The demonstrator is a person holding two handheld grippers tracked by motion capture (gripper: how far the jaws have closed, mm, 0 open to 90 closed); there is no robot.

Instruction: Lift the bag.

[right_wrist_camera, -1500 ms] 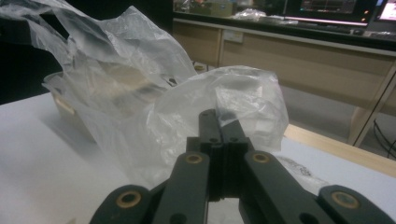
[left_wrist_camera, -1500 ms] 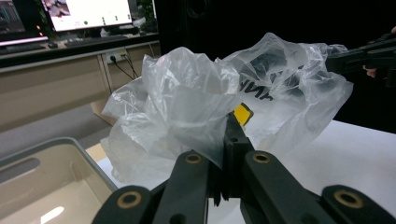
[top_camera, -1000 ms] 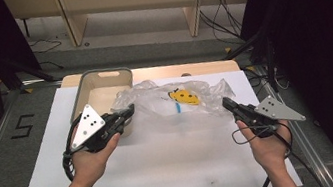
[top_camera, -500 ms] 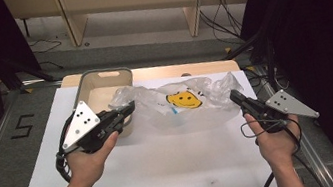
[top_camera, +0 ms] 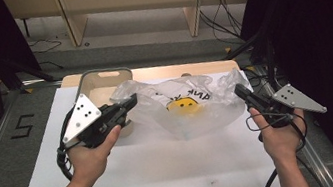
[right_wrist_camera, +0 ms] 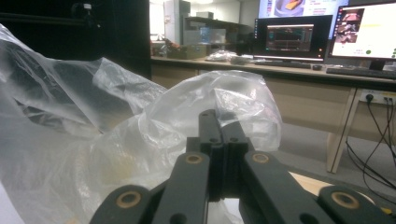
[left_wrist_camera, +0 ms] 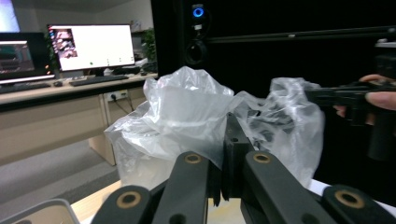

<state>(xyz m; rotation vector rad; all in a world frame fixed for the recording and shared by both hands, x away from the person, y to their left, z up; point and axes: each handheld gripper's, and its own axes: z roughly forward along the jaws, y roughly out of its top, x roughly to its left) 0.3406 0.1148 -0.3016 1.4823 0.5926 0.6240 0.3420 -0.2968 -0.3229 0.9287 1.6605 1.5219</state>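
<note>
Bag, clear plastic: now stretched wider and lifted off table, pinched between left tongs and right tongs; mouth opening up.

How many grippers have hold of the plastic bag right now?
2. The left gripper pinches the clear plastic bag at its left edge, beside the wooden tray; the right gripper pinches its right edge. Both jaws are closed on the film.

even overhead light on white table, dark bg, slight blur, monitor glare, soft edges
</note>
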